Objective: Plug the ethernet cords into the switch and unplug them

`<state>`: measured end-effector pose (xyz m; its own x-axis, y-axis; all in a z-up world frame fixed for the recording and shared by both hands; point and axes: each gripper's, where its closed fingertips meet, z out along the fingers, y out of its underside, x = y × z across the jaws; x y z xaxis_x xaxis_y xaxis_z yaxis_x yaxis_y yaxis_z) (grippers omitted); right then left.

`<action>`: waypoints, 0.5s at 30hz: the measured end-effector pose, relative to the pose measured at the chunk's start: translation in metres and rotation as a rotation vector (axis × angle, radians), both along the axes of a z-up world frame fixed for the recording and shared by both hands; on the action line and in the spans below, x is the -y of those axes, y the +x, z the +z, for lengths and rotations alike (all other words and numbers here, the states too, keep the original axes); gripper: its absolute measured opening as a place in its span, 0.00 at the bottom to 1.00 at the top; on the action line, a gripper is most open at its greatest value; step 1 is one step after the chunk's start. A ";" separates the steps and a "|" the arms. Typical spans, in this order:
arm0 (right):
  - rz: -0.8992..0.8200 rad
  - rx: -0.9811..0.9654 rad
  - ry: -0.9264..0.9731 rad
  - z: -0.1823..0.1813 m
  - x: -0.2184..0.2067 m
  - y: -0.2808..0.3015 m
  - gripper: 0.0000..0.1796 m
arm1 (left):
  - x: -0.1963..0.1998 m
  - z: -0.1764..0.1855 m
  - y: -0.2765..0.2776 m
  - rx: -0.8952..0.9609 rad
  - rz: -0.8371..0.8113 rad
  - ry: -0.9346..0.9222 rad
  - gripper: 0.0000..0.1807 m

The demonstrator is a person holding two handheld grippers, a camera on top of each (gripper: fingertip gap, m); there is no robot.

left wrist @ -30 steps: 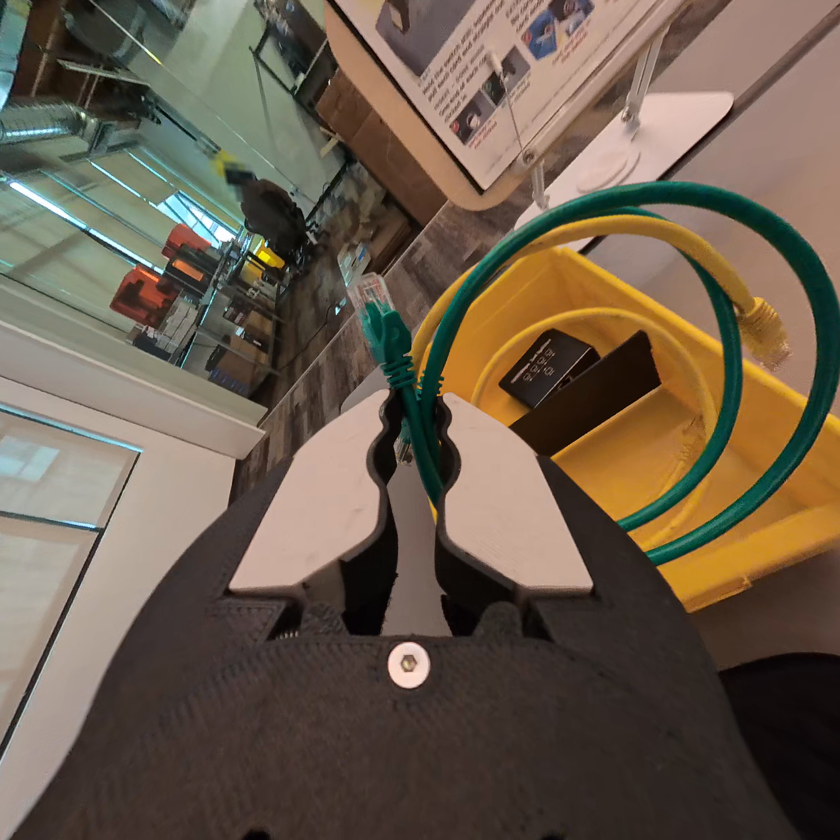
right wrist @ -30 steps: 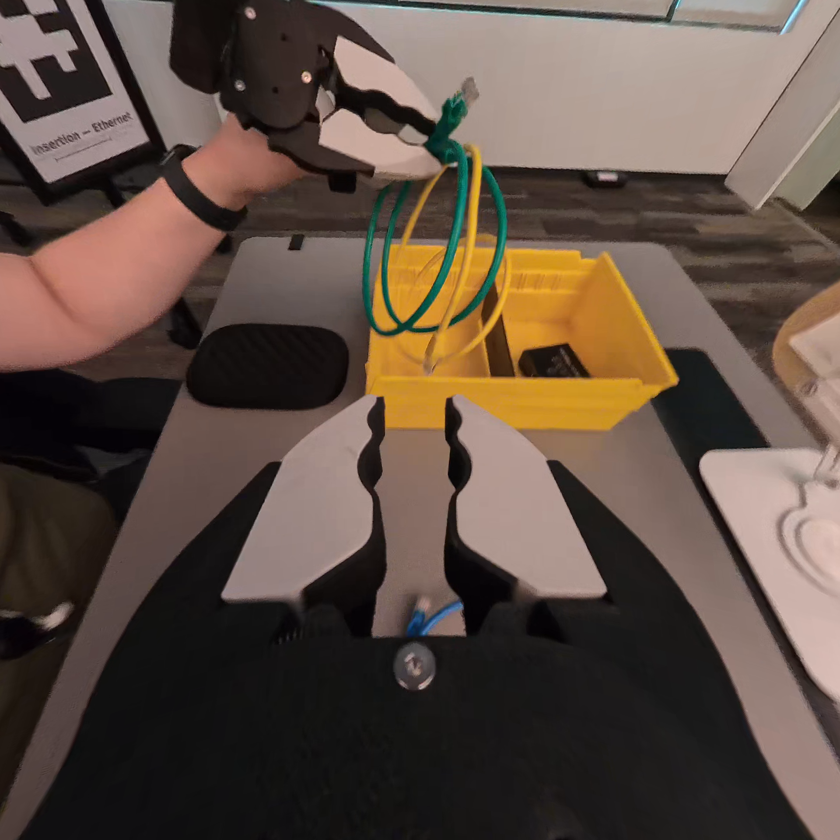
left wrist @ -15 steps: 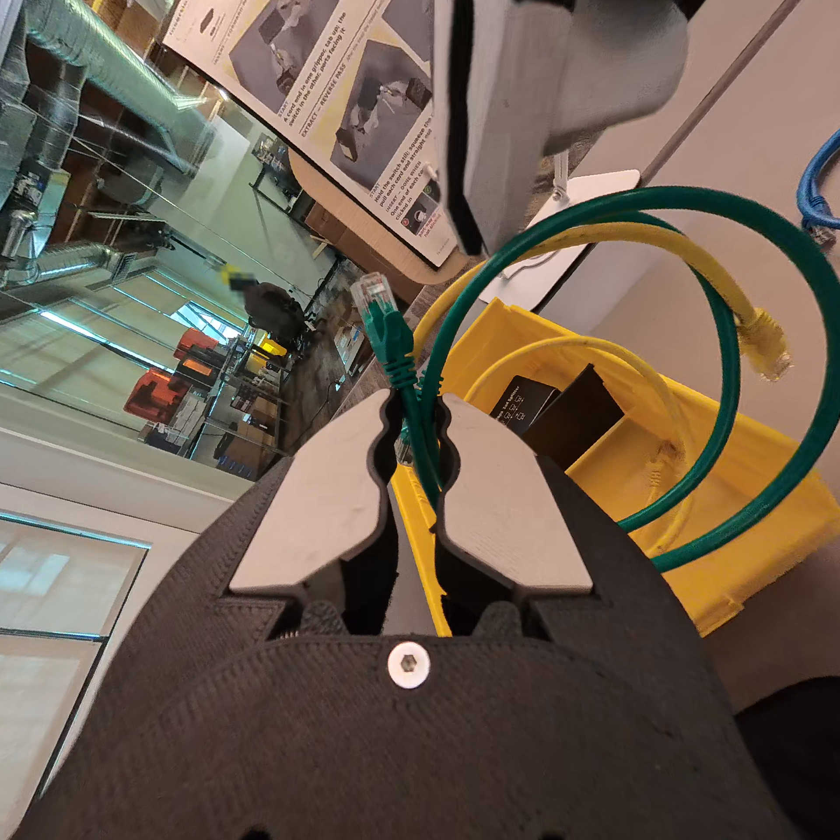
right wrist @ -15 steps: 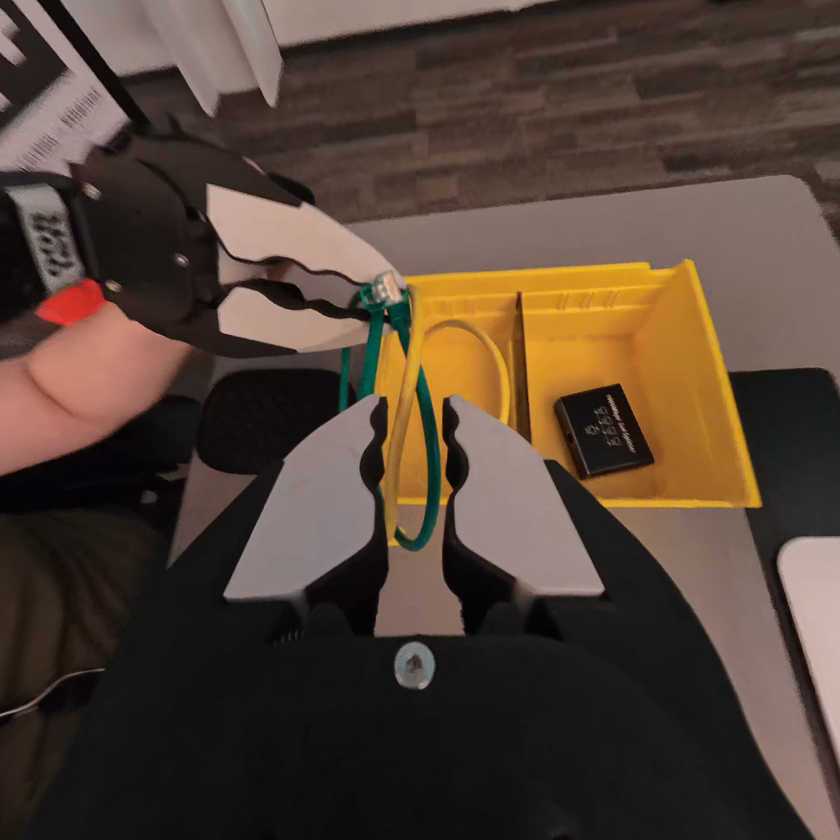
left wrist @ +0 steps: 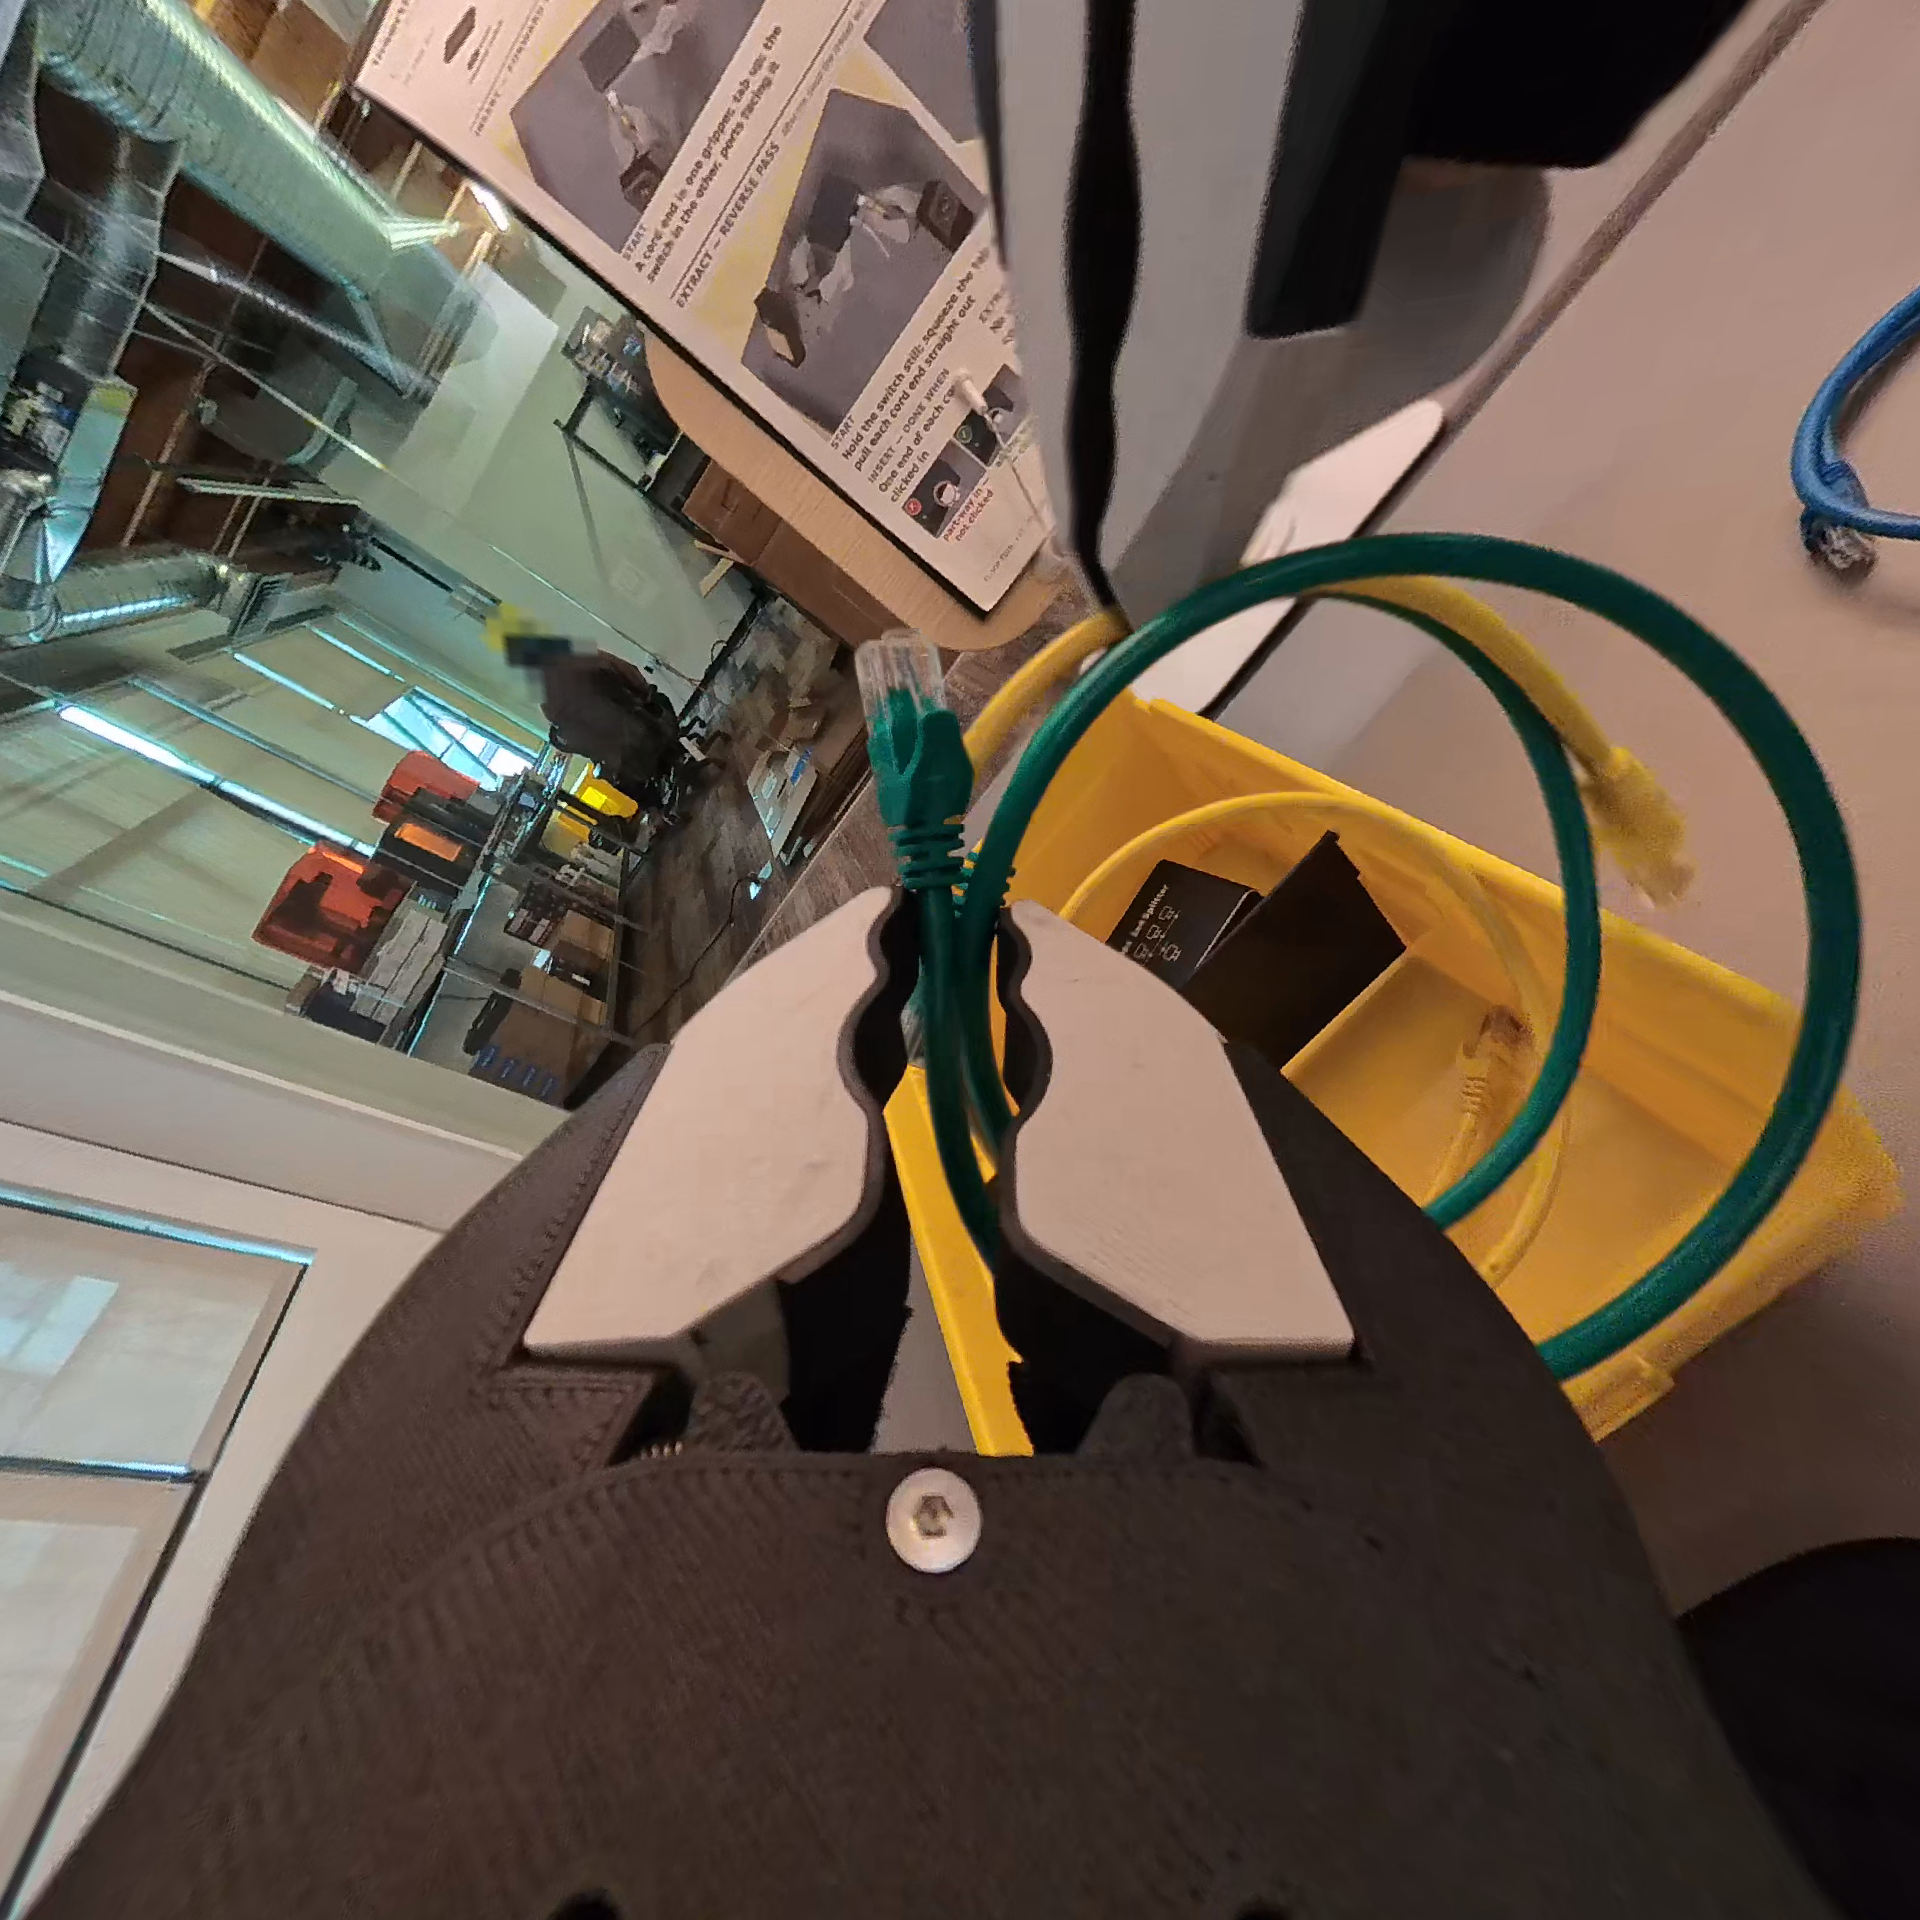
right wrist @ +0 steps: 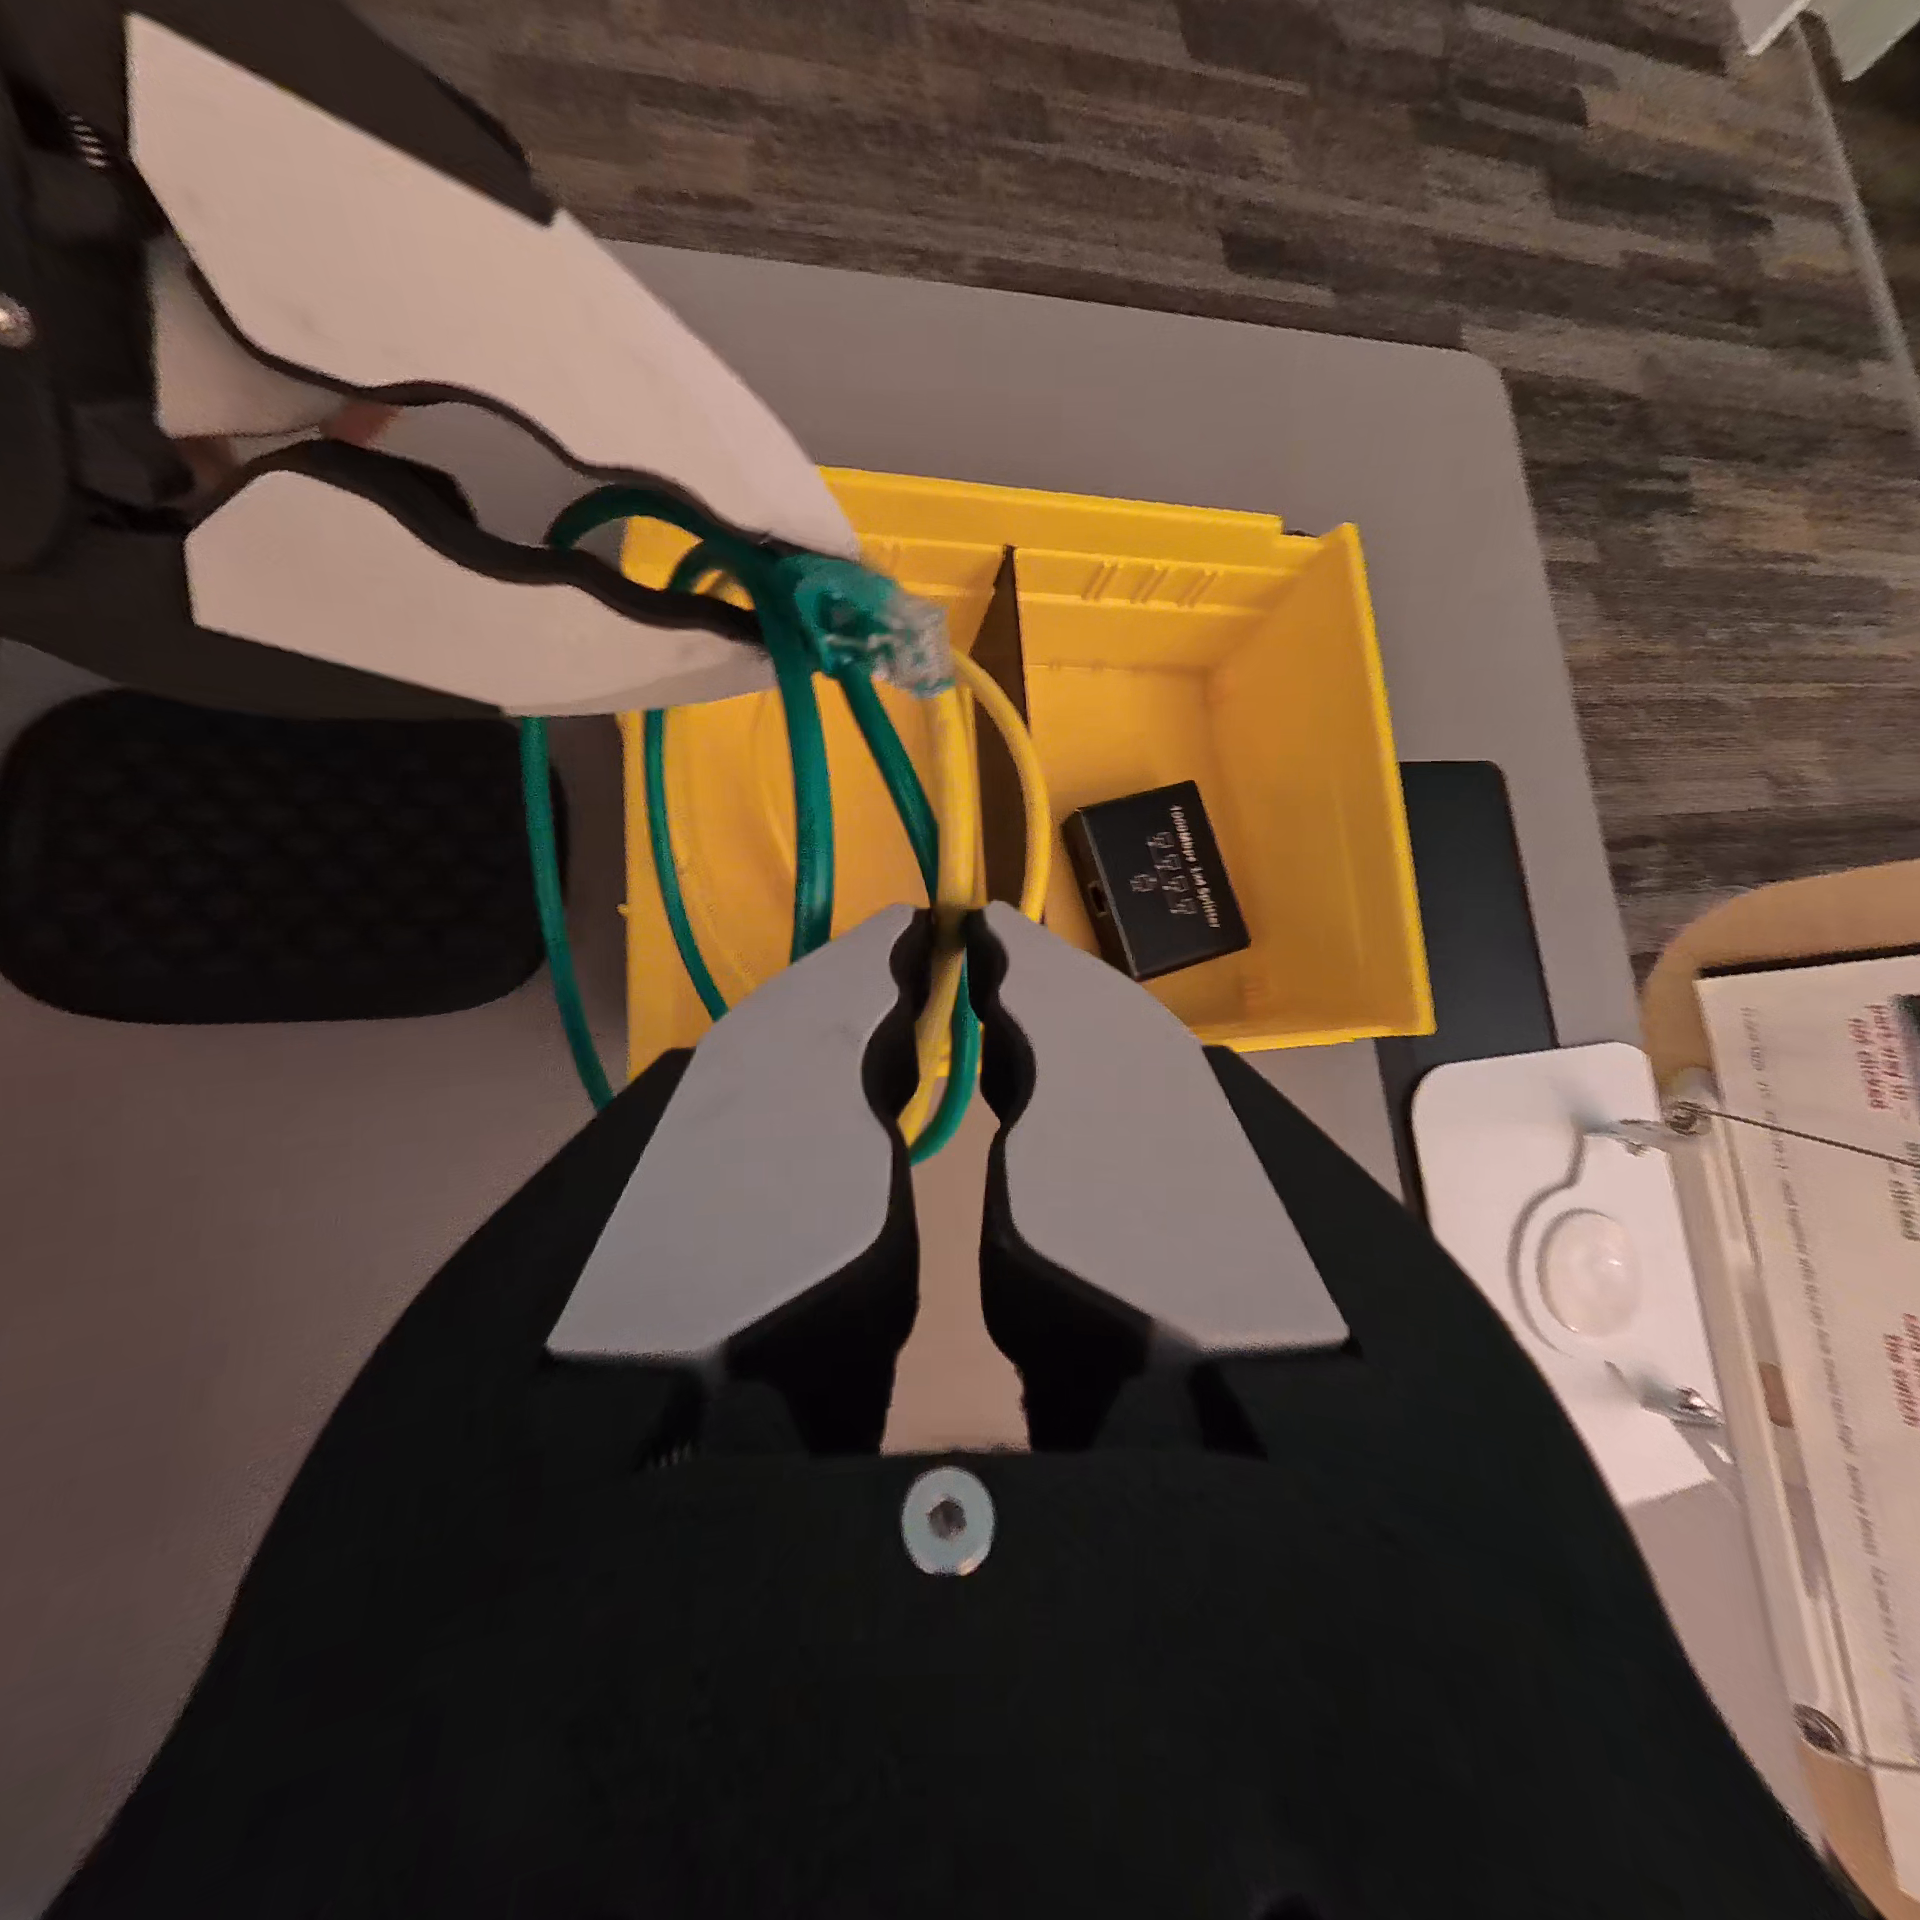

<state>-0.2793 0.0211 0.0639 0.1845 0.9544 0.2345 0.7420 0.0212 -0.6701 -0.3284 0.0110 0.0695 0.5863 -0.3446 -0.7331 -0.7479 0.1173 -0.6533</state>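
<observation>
I hold the limp green cord (left wrist: 940,997) clamped in my left gripper (left wrist: 943,920), right gripper (right wrist: 940,920) pinching the yellow cord (right wrist: 951,831) at 12 o'clock; grip behind plugs.

Green cord (left wrist: 1714,1039) lower run hidden between fingers (left wrist: 1132,1122); blue cord (left wrist: 1849,436) cropped.

We've got a green cord (left wrist: 1704,769) with a clear plug tip, plus a yellow cord (right wrist: 956,790), both over a bright yellow bin (right wrist: 1309,748) with a black divider (right wrist: 1000,665). The switch (right wrist: 1155,878) is matte black with white markings. Blue cord (left wrist: 1844,436) sits on the grey table (right wrist: 1143,416). Gripper fingers (right wrist: 748,1132) look pale grey on black, and the pad (right wrist: 260,852) is black with a woven texture.
</observation>
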 end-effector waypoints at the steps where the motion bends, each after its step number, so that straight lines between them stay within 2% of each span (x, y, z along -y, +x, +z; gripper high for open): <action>1: -0.012 -0.008 0.019 0.003 -0.003 0.000 0.03 | 0.001 -0.001 0.001 -0.013 -0.007 0.002 0.07; 9: -0.064 -0.166 -0.070 0.052 -0.011 0.004 0.03 | 0.004 -0.012 0.003 -0.111 -0.006 -0.005 0.06; 12: -0.119 -0.210 -0.047 0.069 -0.030 0.017 0.03 | 0.013 -0.001 0.005 -0.026 -0.038 0.046 0.07; 15: -0.149 -0.324 -0.057 0.088 -0.039 0.032 0.03 | 0.035 0.032 0.002 0.138 -0.096 0.121 0.07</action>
<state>-0.2476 0.0596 0.1517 0.3786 0.9214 0.0880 0.4826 -0.1154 -0.8682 -0.3268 -0.0240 0.1010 0.6529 -0.3182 -0.6874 -0.6340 0.2671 -0.7258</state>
